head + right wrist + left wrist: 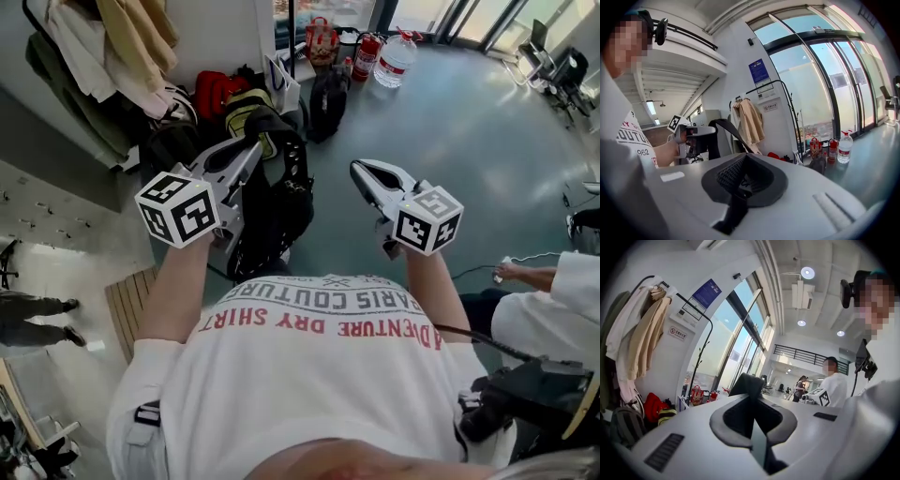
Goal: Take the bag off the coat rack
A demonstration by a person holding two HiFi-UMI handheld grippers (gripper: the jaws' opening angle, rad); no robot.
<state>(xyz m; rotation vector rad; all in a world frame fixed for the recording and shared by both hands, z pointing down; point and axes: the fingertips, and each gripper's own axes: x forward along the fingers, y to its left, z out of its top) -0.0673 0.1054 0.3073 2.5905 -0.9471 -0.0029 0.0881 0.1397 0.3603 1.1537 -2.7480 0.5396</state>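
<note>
A black bag [272, 217] hangs free of the coat rack [89, 66] from my left gripper [255, 146], which is shut on its strap [292, 141]. In the left gripper view the black strap [749, 386] runs up between the closed jaws. My right gripper [362, 172] hovers to the right of the bag at about the same height, shut and holding nothing. The right gripper view shows the left gripper [693, 136] with the strap [724, 130] looped over it. Coats [644, 336] still hang on the rack [704, 315].
Against the wall under the rack lie a red bag [217, 90], a dark backpack [328, 101] and other bags. Further back are a fire extinguisher [366, 54] and a large water bottle [394, 58]. A person in white [553, 305] sits at right. A wooden platform [127, 309] lies at left.
</note>
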